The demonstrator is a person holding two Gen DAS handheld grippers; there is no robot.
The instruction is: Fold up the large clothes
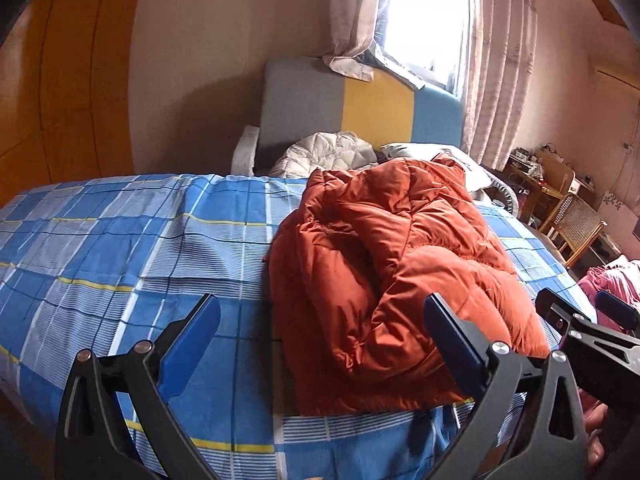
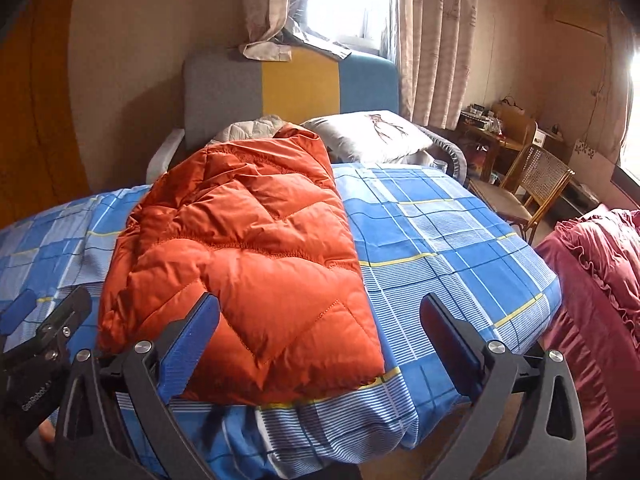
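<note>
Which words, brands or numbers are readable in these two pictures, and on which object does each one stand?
"GenRobot" followed by a few unreadable characters: printed in white on the black body of the left claw, seen at the lower left edge of the right wrist view.
The pillow carries a dark drawing, no letters.
Nothing else is readable.

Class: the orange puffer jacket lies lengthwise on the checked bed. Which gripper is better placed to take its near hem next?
Probably the right gripper: the orange jacket's near hem sits just ahead of its open fingers. The left gripper faces mostly sheet.
</note>
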